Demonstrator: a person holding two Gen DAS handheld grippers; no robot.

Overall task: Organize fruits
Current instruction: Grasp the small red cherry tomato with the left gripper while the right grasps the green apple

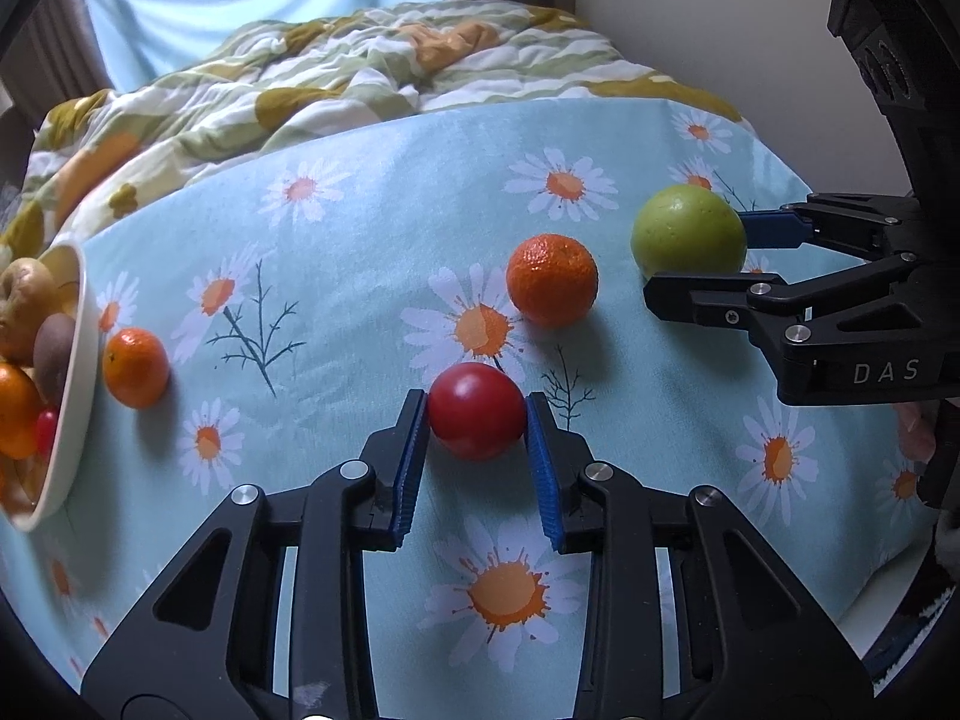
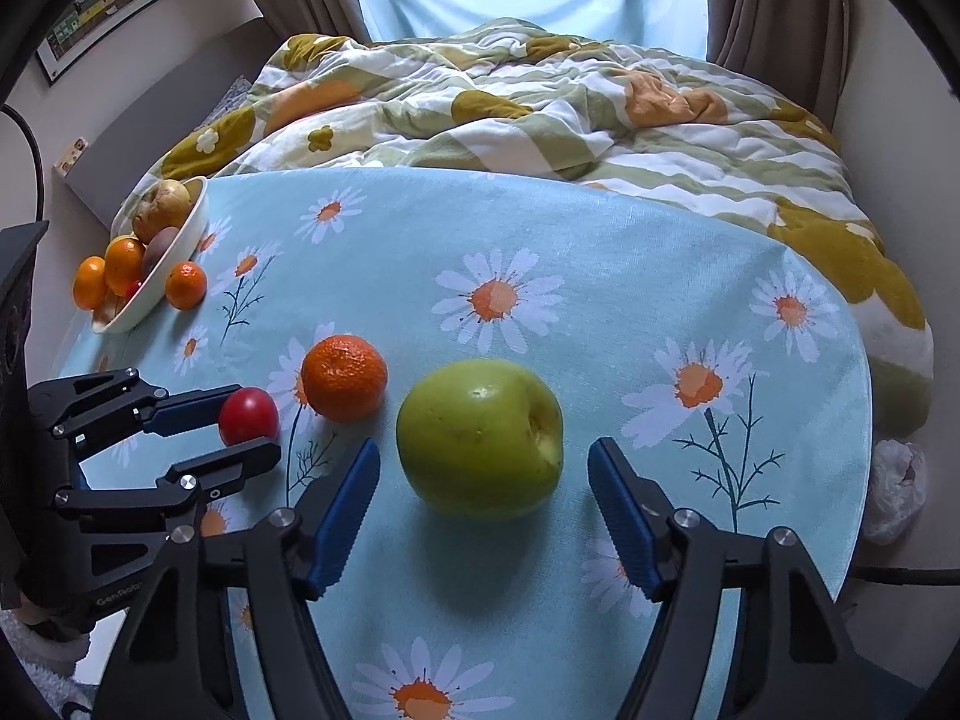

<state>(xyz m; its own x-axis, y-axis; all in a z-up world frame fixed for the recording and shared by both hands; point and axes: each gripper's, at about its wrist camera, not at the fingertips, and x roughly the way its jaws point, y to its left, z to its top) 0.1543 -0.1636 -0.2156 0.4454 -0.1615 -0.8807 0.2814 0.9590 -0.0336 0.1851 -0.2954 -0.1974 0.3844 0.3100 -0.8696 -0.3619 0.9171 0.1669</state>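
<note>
My left gripper [image 1: 477,414] is shut on a small red fruit [image 1: 477,410], which rests on the daisy tablecloth; the pads touch both its sides. It also shows in the right wrist view [image 2: 248,416]. My right gripper [image 2: 483,474] is open around a green apple [image 2: 480,438], its pads apart from the apple's sides; the apple also shows in the left wrist view [image 1: 688,232]. An orange mandarin [image 1: 552,287] lies between the two fruits. A white bowl [image 2: 180,246] of mixed fruit stands at the far left, with another mandarin [image 2: 186,284] beside it.
The round table [image 2: 600,228] has a light blue daisy cloth. A rumpled bed quilt [image 2: 540,102] lies right behind it. A white bag [image 2: 897,480] lies on the floor past the table's right edge. A mandarin [image 2: 90,282] sits left of the bowl.
</note>
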